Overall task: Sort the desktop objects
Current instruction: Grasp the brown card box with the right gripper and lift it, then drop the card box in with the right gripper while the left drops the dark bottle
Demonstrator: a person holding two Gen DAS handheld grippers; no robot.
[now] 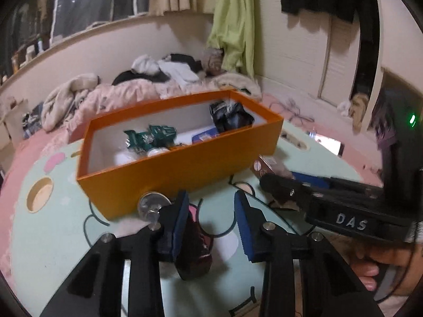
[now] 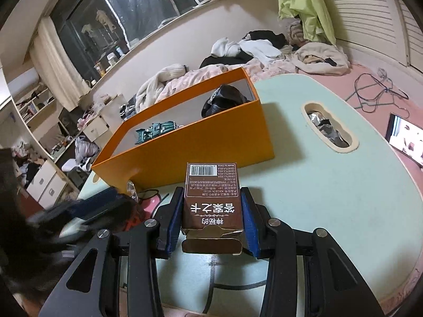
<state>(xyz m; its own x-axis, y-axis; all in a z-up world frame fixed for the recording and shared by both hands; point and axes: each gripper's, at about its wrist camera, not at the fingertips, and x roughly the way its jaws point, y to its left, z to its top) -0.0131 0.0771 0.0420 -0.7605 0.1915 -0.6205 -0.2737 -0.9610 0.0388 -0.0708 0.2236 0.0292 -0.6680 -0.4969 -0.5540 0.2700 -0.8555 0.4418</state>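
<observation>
Now the right gripper (image 2: 211, 216) squeezes a brown box (image 2: 211, 200) near the orange box (image 2: 190, 148), while the left gripper (image 1: 211, 222) hangs loose beside a dark thing (image 1: 194, 248)

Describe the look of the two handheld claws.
Both are black, angular frames with silver bolt heads and blue pads lining the fingers. The right claw, seen from the left wrist view, bears white raised letters "DAS" and a green indicator light. The left claw matches.
</observation>
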